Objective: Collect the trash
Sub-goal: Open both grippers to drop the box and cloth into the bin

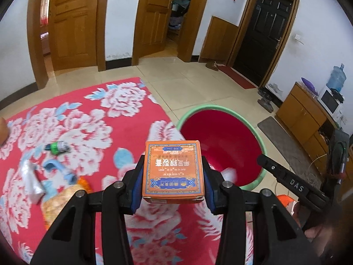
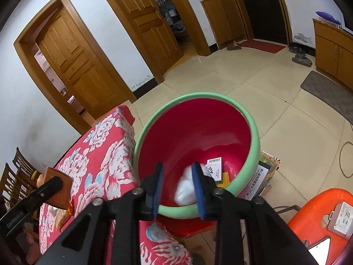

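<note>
Our left hand-held gripper (image 1: 173,172) pinches an orange box (image 1: 173,170) above the bench (image 1: 66,114), beside the bin (image 2: 253,132) already holding trash; right hand-held gripper (image 2: 177,187) spread, wrappers (image 1: 57,148) remaining.

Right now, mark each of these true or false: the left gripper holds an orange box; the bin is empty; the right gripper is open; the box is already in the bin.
1. The left gripper holds an orange box. True.
2. The bin is empty. False: a white wad and a small white card lie inside.
3. The right gripper is open over the bin. True.
4. The box is already in the bin. False: it is clamped in the left gripper above the red floral cloth.
</note>
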`<action>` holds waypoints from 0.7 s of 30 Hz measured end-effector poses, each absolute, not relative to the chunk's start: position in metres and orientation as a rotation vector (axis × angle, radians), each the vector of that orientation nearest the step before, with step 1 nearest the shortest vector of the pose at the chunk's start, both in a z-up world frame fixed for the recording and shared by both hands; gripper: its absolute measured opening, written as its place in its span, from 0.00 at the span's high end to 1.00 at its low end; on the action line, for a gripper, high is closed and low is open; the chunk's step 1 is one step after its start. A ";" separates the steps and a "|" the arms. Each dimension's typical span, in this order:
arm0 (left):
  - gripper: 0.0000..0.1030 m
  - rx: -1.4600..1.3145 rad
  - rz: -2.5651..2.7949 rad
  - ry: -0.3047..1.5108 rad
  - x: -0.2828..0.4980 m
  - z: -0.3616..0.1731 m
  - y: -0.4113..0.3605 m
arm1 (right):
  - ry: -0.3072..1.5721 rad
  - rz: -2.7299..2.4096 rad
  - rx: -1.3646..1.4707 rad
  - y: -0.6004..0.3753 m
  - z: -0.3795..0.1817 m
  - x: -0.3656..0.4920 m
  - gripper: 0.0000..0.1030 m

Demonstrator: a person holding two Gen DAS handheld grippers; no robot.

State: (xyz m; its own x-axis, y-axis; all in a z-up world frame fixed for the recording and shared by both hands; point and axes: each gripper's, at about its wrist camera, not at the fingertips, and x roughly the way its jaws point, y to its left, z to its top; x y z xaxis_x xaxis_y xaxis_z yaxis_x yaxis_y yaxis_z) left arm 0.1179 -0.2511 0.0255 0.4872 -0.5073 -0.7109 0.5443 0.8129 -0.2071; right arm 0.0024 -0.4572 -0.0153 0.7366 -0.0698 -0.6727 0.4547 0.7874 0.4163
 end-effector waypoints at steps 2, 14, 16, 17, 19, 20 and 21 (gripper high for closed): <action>0.56 0.047 -0.655 0.855 0.119 0.022 -0.261 | 0.683 -0.308 0.616 -0.462 -0.014 -0.001 0.67; 0.56 0.104 -0.733 0.894 0.126 0.001 -0.328 | 0.690 -0.354 0.622 -0.501 -0.005 -0.009 0.64; 0.56 0.114 -0.741 0.894 0.126 -0.002 -0.339 | 0.692 -0.362 0.622 -0.504 -0.005 -0.008 0.61; 0.56 0.117 -0.746 0.896 0.127 -0.003 -0.344 | 0.696 -0.364 0.623 -0.505 -0.006 -0.008 0.60; 0.56 0.126 -0.751 0.896 0.129 -0.005 -0.351 | 0.707 -0.374 0.632 -0.508 -0.008 -0.006 0.54; 0.56 0.132 -0.753 0.894 0.130 -0.005 -0.353 | 0.709 -0.378 0.639 -0.510 -0.009 -0.006 0.52; 0.56 0.140 -0.754 0.891 0.130 -0.005 -0.356 | 0.708 -0.382 0.644 -0.512 -0.010 -0.007 0.52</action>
State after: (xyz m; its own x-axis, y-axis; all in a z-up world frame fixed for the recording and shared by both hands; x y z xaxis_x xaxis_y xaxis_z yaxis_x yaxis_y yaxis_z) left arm 0.1300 -0.3558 -0.0052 0.3933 -0.5365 -0.7466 0.6477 0.7380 -0.1891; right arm -0.0068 -0.5119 -0.0095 0.7042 -0.1099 -0.7015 0.5264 0.7438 0.4120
